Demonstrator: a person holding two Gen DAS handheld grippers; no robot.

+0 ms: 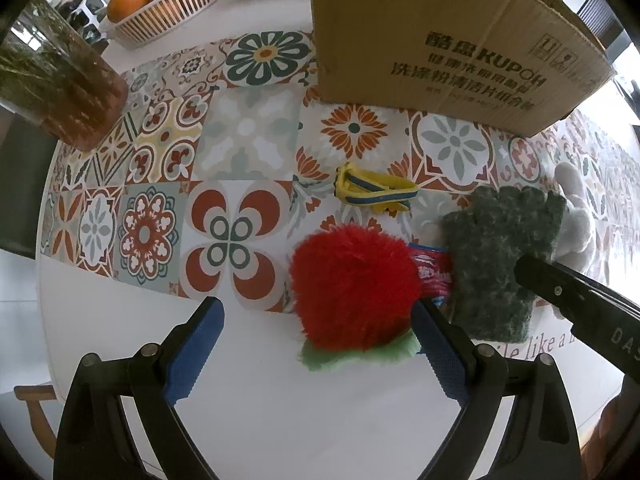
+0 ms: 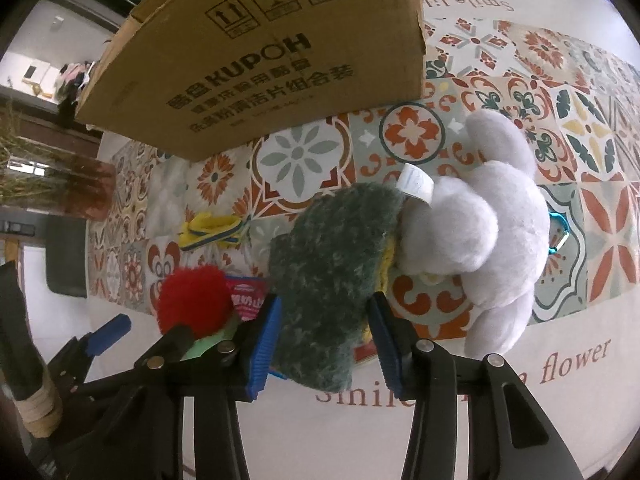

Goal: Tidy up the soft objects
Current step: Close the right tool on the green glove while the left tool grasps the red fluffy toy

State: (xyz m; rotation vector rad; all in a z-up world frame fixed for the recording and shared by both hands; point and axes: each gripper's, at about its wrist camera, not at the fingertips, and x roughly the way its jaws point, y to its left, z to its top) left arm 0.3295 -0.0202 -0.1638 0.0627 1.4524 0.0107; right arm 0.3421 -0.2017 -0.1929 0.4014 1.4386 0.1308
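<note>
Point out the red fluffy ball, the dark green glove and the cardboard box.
red fluffy ball [image 1: 354, 286], left wrist view, middle of its fur.
dark green glove [image 2: 332, 276], right wrist view, its palm.
cardboard box [image 1: 440, 32], left wrist view, its printed side.

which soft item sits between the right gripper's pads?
The dark green knit glove. Its cuff lies between the right gripper pads; the red pompom and white plush lie outside.

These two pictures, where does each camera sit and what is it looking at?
Left wrist: sits on the left gripper, looking down at the red pompom; its own open jaws show.
Right wrist: sits on the right gripper, looking down along jaws that flank the green glove.
Shared: pompom, glove, yellow band, cardboard box, and each other's gripper.
</note>
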